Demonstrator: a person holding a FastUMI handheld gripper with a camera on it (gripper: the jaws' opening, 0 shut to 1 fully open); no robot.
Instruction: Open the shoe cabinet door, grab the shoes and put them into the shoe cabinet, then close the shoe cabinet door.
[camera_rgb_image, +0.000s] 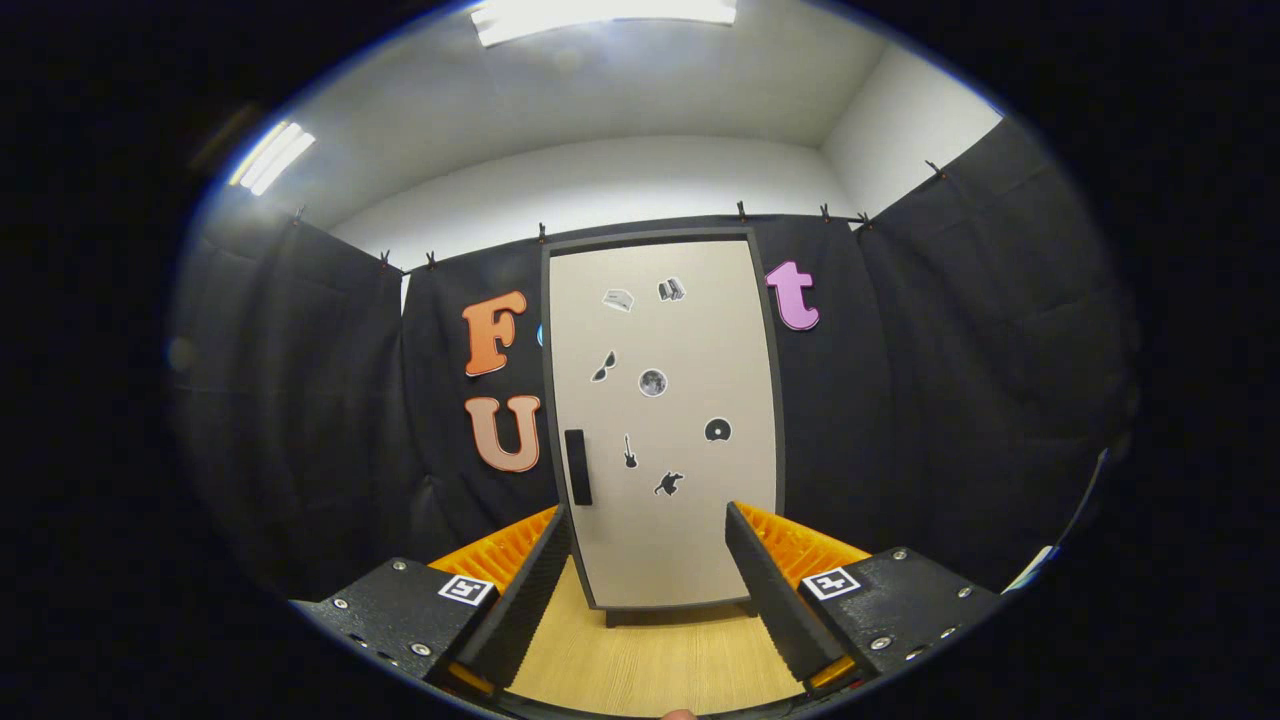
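A tall shoe cabinet (662, 420) stands beyond my fingers against the booth's black cloth wall. Its beige door is shut and carries several small black and grey stickers. A dark vertical handle (578, 467) sits on the door's left side, a little above my left fingertip. My gripper (650, 520) is open, with nothing between its fingers, and the cabinet's lower part shows in the gap. The cabinet is some way ahead, not touching the fingers.
A light wooden floor (650, 660) runs from under the fingers to the cabinet's foot. Black cloth walls close in the left and right sides. A pale edge (1035, 565) shows low at the far right.
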